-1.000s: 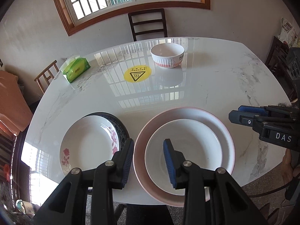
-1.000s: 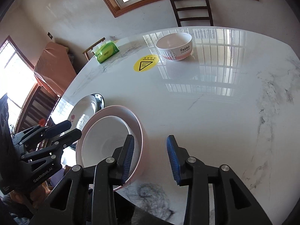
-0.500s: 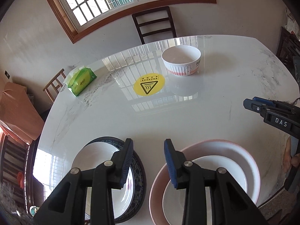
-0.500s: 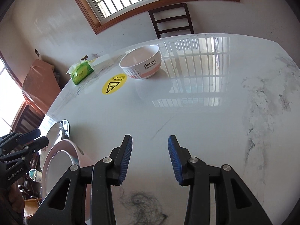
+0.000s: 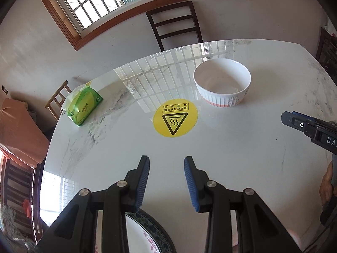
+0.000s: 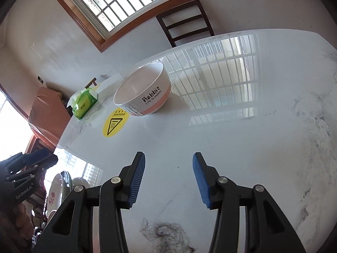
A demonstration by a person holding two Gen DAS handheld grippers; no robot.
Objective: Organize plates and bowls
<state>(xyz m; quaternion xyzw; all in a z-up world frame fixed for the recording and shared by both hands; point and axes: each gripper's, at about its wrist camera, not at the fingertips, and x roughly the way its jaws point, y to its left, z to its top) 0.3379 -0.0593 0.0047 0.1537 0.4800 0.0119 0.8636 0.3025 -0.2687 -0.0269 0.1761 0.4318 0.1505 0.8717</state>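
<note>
Marble desk (image 6: 242, 130) looks slick, so with our left tool (image 5: 166, 181) and right tool (image 6: 168, 179) both gaping and empty, we could shove the bowl (image 6: 143, 92) away when reaching.

One bowl (image 5: 222, 82); two stacked plates (image 5: 147, 232); one tissue pack (image 5: 85, 107); one sticker (image 5: 175, 117).

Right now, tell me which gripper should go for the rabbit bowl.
Right. The right gripper is open and empty, and the rabbit bowl lies ahead across bare marble. The left gripper, also open, hangs near the floral plate and faces the yellow sticker.
</note>
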